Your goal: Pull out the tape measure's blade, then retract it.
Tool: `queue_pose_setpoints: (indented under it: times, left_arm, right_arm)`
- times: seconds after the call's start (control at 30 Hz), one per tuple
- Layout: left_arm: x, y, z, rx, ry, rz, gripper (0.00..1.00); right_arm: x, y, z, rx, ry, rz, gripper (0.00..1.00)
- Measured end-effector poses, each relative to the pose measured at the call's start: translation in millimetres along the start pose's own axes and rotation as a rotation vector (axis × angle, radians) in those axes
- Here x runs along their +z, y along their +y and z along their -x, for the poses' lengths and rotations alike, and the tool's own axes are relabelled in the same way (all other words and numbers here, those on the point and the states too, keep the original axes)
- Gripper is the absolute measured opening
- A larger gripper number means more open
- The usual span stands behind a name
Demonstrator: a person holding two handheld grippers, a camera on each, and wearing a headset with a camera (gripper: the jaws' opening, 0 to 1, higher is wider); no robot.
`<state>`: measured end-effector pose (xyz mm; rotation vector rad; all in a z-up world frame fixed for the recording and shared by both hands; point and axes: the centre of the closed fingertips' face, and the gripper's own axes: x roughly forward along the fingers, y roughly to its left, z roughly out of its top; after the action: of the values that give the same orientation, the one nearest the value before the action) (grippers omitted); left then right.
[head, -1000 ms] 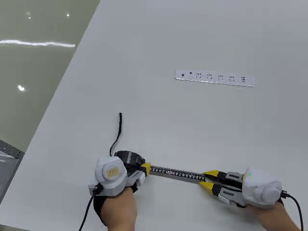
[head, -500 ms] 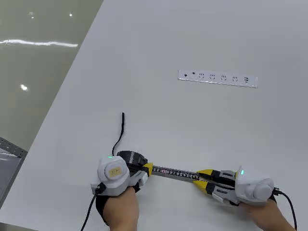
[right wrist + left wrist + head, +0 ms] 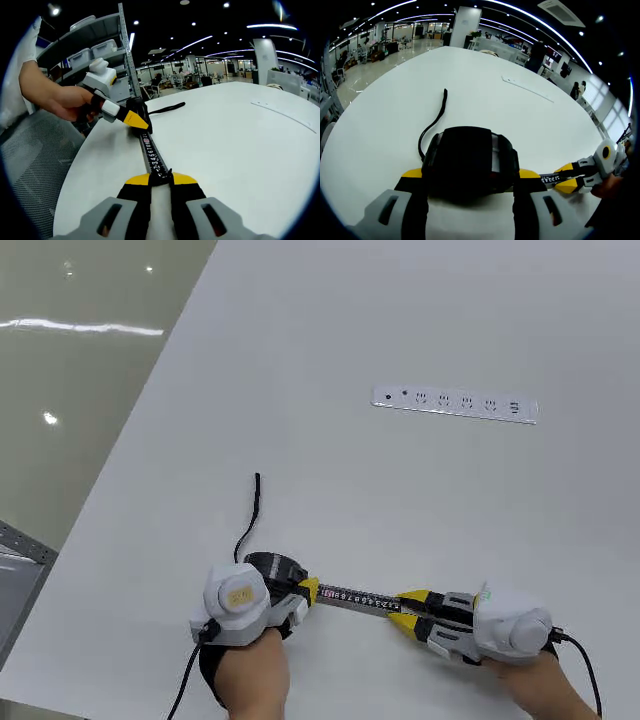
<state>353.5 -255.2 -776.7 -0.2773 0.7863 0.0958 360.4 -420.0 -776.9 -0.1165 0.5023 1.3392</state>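
Roughly halfway: left tool [image 3: 298, 592] clamped around tape measure [image 3: 272, 568] body on counter [image 3: 400, 490], right tool [image 3: 404, 608] pinching end of blade [image 3: 355, 597], drawn out a short way between both tools; judged pull-out done or nearly, retract not yet done

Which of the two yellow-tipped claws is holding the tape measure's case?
The left gripper, on the head view's left: its jaws clamp the black case. The right gripper pinches the pulled-out blade by its end.
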Motion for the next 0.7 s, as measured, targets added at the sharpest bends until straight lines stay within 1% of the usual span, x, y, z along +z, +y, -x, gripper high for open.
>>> queue_pose_setpoints:
  times: [0.27, 0.7]
  left_arm:
    - [0.3, -0.2, 0.1, -0.003, 0.0, 0.002, 0.67]
    - [0.5, 0.9, 0.0, -0.01, 0.0, 0.011, 0.67]
  right_arm:
    - [3.7, 4.3, -11.3, 0.011, -0.007, -0.003, 0.13]
    - [7.7, 8.1, -17.9, 0.021, -0.017, -0.013, 0.13]
